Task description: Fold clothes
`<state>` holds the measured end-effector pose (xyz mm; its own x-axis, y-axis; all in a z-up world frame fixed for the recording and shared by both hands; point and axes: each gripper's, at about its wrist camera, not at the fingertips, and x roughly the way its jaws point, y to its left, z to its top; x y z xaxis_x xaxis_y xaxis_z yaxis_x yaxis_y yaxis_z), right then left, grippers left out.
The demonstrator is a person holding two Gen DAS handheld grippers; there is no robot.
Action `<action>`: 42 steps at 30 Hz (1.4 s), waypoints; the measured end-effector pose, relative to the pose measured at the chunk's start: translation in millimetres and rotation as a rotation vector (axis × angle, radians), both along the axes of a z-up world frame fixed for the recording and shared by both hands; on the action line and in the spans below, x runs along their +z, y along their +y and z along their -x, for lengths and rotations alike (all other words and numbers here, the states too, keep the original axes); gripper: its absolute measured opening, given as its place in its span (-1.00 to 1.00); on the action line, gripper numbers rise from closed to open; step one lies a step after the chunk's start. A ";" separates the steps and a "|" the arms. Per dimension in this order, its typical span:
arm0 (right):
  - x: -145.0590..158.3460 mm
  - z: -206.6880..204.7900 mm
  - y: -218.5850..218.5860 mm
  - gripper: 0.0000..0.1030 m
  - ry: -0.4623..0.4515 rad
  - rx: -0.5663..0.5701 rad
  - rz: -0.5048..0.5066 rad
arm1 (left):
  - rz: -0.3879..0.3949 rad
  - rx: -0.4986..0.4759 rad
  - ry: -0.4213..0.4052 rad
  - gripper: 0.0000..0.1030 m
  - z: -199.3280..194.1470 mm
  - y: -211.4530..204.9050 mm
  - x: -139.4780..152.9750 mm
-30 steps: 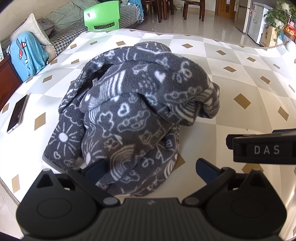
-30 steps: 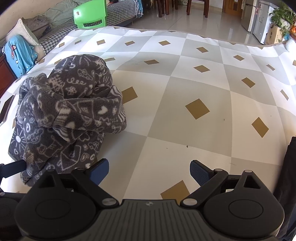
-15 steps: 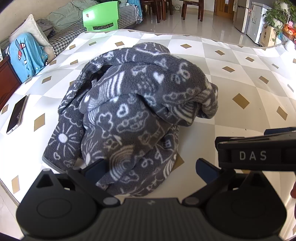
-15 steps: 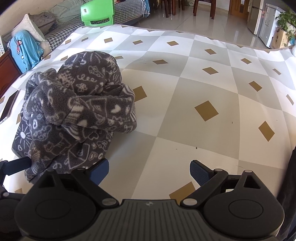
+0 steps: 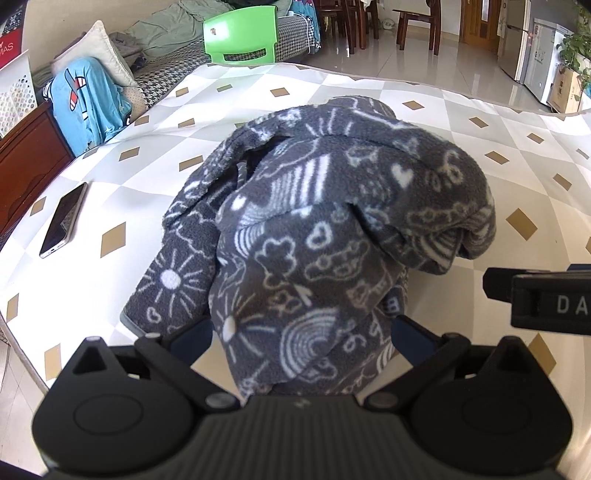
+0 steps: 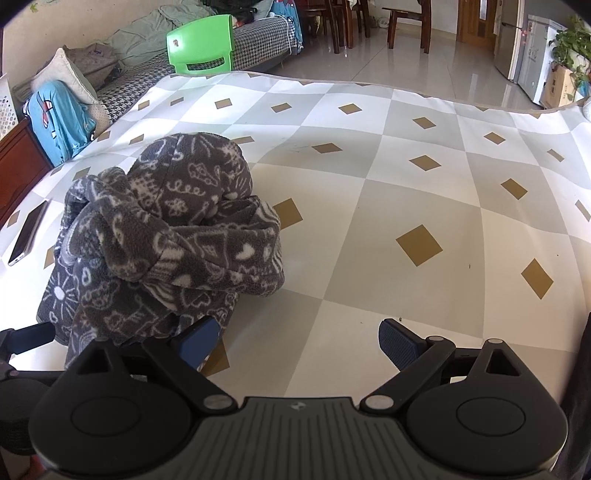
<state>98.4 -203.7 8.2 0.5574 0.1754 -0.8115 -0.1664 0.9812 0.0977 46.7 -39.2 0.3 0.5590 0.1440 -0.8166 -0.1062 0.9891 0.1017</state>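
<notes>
A crumpled grey fleece garment (image 5: 317, 236), printed with white doodles of suns, hearts and rainbows, lies heaped on a bench (image 5: 461, 122) covered in a white, grey and gold diamond-patterned cloth. The left gripper (image 5: 301, 334) sits at the garment's near edge, its fingers (image 5: 408, 334) spread wide apart on either side of the fabric's lowest fold and not clamped on it. The right gripper (image 6: 297, 339) is just beside the garment's right-hand side, its blue-padded fingers (image 6: 397, 343) likewise wide apart, with bare cloth between them; the left one of the pair lies close against the garment's hem, though contact cannot be confirmed. Part of the right gripper, lettered in white, shows at the right edge of the left wrist view. A smartphone (image 5: 62, 219) lies face up on the bench, well apart to the left of the garment. Beyond the bench's far edge stand a green plastic chair (image 5: 242, 37) and a sofa (image 6: 258, 35) piled with cushions and clothing.
</notes>
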 end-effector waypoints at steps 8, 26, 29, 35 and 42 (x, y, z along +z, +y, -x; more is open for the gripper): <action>11.8 0.4 2.5 0.83 -0.032 0.032 -0.086 | -0.005 0.045 -0.012 1.00 -4.9 14.2 -1.5; 13.1 -5.7 12.4 0.83 -0.017 0.045 -0.101 | -0.058 -0.048 0.013 1.00 1.1 4.4 -5.8; 18.9 -6.4 11.7 0.83 -0.029 0.050 -0.111 | -0.051 -0.032 0.011 1.00 -1.3 12.8 5.3; 32.6 -14.0 6.7 0.83 -0.063 0.027 -0.124 | -0.055 0.008 -0.010 1.00 -5.9 35.9 27.1; 35.2 -21.6 6.6 0.83 -0.066 0.003 -0.132 | -0.073 0.097 -0.041 1.00 -17.2 68.7 42.5</action>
